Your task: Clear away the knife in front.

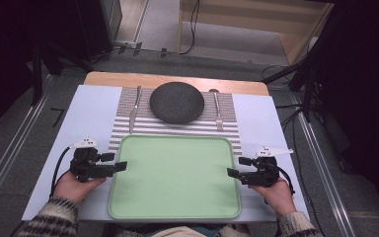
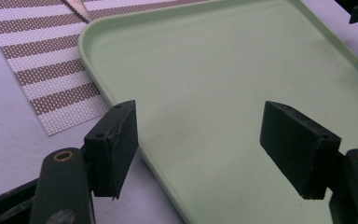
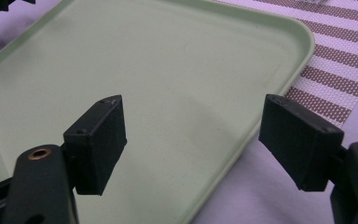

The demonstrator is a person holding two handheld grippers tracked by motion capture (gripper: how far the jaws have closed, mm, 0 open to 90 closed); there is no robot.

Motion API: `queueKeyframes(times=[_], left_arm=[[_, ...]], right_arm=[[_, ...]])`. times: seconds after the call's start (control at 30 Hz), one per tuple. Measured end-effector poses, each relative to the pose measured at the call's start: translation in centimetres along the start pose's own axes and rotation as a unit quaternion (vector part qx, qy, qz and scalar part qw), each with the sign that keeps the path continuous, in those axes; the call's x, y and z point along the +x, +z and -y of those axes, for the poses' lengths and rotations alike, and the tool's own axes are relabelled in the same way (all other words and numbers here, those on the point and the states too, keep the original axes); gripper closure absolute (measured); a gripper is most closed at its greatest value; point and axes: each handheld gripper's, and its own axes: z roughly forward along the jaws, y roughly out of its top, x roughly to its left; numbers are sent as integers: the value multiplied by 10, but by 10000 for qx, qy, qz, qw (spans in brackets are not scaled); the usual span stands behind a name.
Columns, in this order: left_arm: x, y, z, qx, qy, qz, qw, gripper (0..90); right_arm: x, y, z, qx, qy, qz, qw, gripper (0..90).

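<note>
Both the left gripper (image 1: 120, 167) and right gripper (image 1: 233, 172) hover released at opposite edges of the empty green tray (image 1: 173, 210). The step looks like an approach to grasp it. Next, each must likely straddle the rim and close.

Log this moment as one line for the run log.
left gripper: open, at tray left edge | right gripper: open, at right edge | tray: empty | plate, knife, fork: on placemat

Soft, even overhead light brightens the table (image 1: 94, 106); the room around it, from nine through three o'clock, falls into deep shadow. Both gripper views are sharp, faintly grainy, without glare.
</note>
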Motion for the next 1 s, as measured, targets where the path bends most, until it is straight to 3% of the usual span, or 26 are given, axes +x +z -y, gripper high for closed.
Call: queueKeyframes(times=[0.2,0.37,0.47,0.5,0.53,0.57,0.67,0.8,1.0], left_arm=[[-1,0,-4,36,-43,-65,10000,300],[-3,6,-12,71,2,-246,9997,338],[-4,8,-18,-36,75,-221,9997,375],[-4,8,-22,-149,85,-86,9998,405],[-4,8,-22,-149,85,-86,9998,412],[-4,8,-24,-259,159,-90,9995,412],[-3,9,-27,-223,196,-183,9994,410],[3,11,-34,-188,46,-211,9996,378],[9,14,-50,-244,49,-296,9993,356]], right_arm=[[0,0,0,7,-6,9,10000,209],[0,0,0,-4,6,2,10000,209],[0,-1,1,-4,13,9,10000,210],[0,-1,1,-5,1,17,10000,210],[0,-1,1,-5,1,17,10000,210],[0,-1,1,-2,12,22,10000,209],[0,-1,1,-11,27,23,10000,209],[0,-2,1,-17,40,22,10000,209],[-1,-1,0,-31,42,22,10000,209]])
